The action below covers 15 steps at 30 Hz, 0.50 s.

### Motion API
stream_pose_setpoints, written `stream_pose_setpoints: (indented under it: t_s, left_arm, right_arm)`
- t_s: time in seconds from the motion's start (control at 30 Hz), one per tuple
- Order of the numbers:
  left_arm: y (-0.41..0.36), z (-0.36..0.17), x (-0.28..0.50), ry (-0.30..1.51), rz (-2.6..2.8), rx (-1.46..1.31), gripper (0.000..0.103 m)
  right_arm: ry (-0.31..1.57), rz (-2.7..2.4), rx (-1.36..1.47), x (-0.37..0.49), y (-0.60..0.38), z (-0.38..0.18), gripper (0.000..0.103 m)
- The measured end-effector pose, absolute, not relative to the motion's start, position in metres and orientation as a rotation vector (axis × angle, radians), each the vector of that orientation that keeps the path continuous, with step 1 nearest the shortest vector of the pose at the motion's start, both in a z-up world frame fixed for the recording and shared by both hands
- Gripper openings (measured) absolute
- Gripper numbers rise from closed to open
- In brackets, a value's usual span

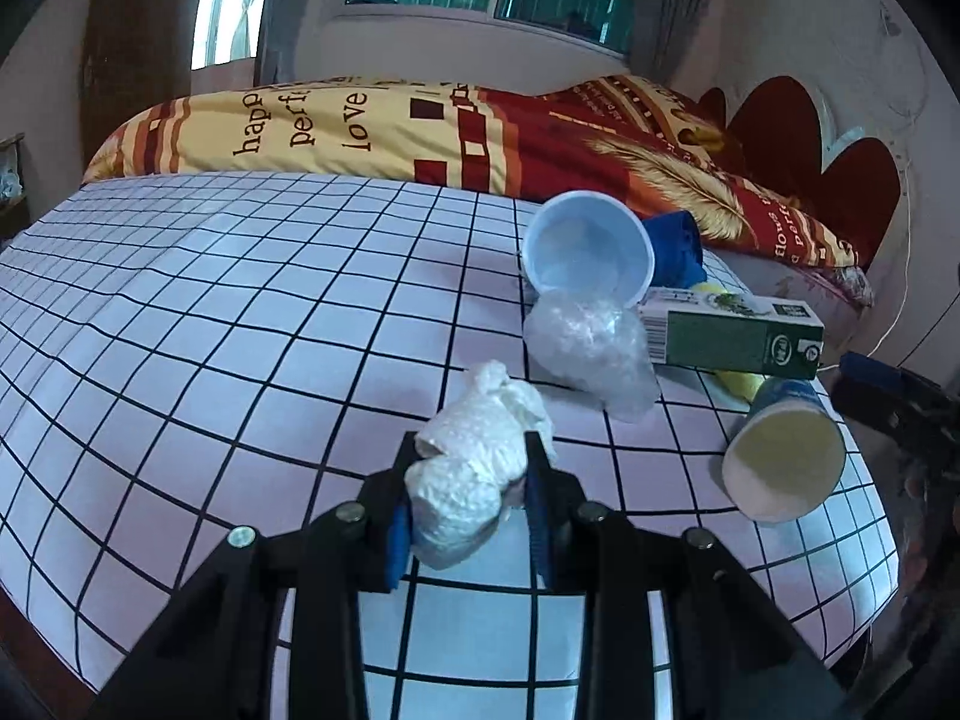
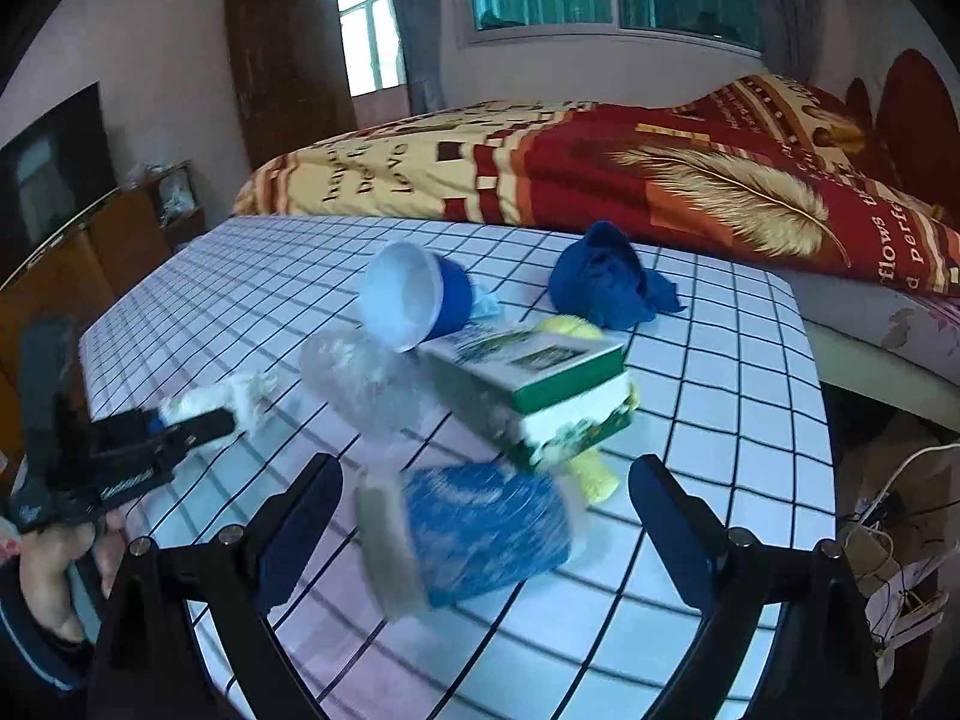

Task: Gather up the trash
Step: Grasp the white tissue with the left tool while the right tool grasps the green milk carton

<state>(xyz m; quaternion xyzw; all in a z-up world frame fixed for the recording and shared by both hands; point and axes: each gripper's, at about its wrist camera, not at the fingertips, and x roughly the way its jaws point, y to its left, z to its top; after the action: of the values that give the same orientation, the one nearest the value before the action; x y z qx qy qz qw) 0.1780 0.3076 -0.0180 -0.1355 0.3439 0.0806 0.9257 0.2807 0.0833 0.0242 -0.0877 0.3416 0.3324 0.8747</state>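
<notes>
My left gripper [image 1: 471, 468] is shut on a crumpled white tissue wad [image 1: 474, 468] just above the checked table; the right wrist view shows it [image 2: 198, 414] at the left. My right gripper [image 2: 486, 492] is open, its fingers either side of a blue paper cup [image 2: 480, 534] lying on its side; the same cup [image 1: 783, 459] shows in the left wrist view. Behind lie a crumpled clear plastic bag [image 2: 366, 384], a green and white carton [image 2: 534, 396] and a blue and white cup [image 2: 414, 294] on its side.
A blue cloth [image 2: 606, 282] and a yellow cloth [image 2: 591, 474] lie on the checked tablecloth [image 2: 738, 408]. A bed with a red and yellow quilt [image 2: 600, 168] stands behind the table. Cables and bags sit past the table's right edge [image 2: 888, 540].
</notes>
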Motion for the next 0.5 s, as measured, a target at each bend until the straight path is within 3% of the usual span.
stream_pose_setpoints:
  t_s: [0.1, 0.17, 0.37, 0.5]
  left_arm:
    - [0.302, -0.019, 0.18, 0.706, 0.159, -0.268, 0.033]
    - [0.297, -0.017, 0.181, 0.701, 0.154, -0.251, 0.033]
    - [0.292, -0.017, 0.183, 0.707, 0.145, -0.245, 0.033]
    - [0.287, -0.017, 0.181, 0.704, 0.144, -0.232, 0.033]
  right_arm:
    - [0.741, 0.655, -0.19, 0.302, 0.09, 0.017, 0.097]
    - [0.76, 0.649, -0.19, 0.315, 0.094, 0.011, 0.084]
    - [0.792, 0.674, -0.199, 0.33, 0.102, 0.004, 0.066]
    - [0.711, 0.677, -0.221, 0.311, 0.097, 0.016, 0.062]
